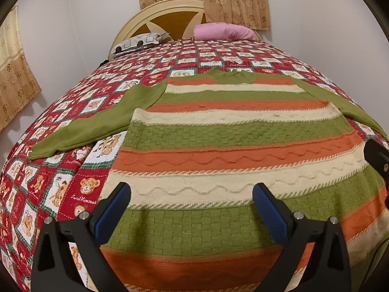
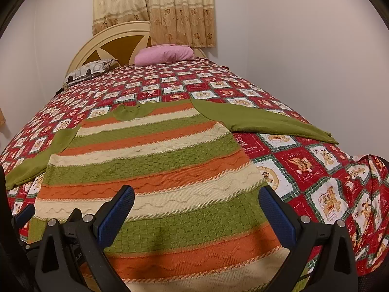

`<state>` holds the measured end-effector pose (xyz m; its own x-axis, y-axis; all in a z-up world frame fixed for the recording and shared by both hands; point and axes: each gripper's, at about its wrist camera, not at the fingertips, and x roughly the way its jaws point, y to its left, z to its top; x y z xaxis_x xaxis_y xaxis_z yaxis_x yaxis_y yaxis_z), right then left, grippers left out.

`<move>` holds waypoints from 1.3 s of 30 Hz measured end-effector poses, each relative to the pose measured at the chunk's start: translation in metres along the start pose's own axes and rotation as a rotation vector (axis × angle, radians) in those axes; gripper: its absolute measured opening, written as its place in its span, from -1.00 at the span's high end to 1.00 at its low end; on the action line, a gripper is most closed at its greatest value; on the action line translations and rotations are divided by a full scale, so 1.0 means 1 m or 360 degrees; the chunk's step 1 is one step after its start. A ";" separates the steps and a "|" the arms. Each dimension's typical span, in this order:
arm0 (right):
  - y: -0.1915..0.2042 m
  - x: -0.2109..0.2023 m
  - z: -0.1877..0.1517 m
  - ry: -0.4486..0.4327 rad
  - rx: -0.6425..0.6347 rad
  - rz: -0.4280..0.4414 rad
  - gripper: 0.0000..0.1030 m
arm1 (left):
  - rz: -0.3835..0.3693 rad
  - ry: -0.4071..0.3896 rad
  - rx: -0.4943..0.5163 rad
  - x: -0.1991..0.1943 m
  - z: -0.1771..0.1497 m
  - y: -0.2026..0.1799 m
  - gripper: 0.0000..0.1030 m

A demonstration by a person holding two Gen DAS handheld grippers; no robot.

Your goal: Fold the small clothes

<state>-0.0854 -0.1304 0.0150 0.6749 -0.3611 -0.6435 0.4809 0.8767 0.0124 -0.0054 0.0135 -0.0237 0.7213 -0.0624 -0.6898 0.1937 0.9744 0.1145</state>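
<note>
Striped sweater (image 1: 231, 131) lies flat on bed (image 1: 60, 189), collar far, hem nearest, long axis running away from both grippers; left gripper (image 1: 192, 194) & right gripper (image 2: 197, 198) fingers spread wide, empty, over hem; left nearer left sleeve (image 1: 97, 124).

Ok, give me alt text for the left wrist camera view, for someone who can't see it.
A striped sweater in green, orange and cream lies flat on a red teddy-bear bedspread, sleeves spread. The open left gripper hovers over its hem, holding nothing.
</note>
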 end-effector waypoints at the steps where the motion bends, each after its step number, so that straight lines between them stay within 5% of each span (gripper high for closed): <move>1: 0.000 0.001 0.000 0.0002 0.0001 0.0000 -0.98 | -0.0003 -0.0001 -0.0003 0.000 0.000 0.000 -0.99; 17: -0.016 0.024 0.005 0.0103 0.0066 0.0048 -0.98 | -0.0013 -0.0027 -0.0008 0.005 0.014 0.009 -0.99; 23: -0.101 0.050 0.041 0.0125 0.0429 0.0061 -0.95 | 0.0050 -0.0001 -0.0088 0.040 0.048 0.038 -1.00; 26: -0.162 0.072 0.064 0.0149 0.0614 -0.0006 -0.61 | 0.0138 -0.0002 -0.0148 0.059 0.054 0.050 -1.00; 29: -0.228 0.101 0.074 0.0222 0.0871 -0.0060 -0.53 | 0.0145 0.0071 -0.0224 0.076 0.047 0.060 -1.00; 33: -0.311 0.132 0.069 0.0293 0.1221 -0.0155 -0.25 | 0.0067 0.0142 -0.0305 0.083 0.042 0.068 -1.00; 39: -0.362 0.171 0.065 0.0375 0.1339 -0.0262 -0.07 | 0.0002 0.0227 -0.0360 0.093 0.041 0.069 -1.00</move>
<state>-0.1077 -0.5307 -0.0501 0.4726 -0.3059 -0.8265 0.8764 0.2616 0.4043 0.1022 0.0659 -0.0511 0.6176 -0.0458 -0.7852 0.0281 0.9989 -0.0362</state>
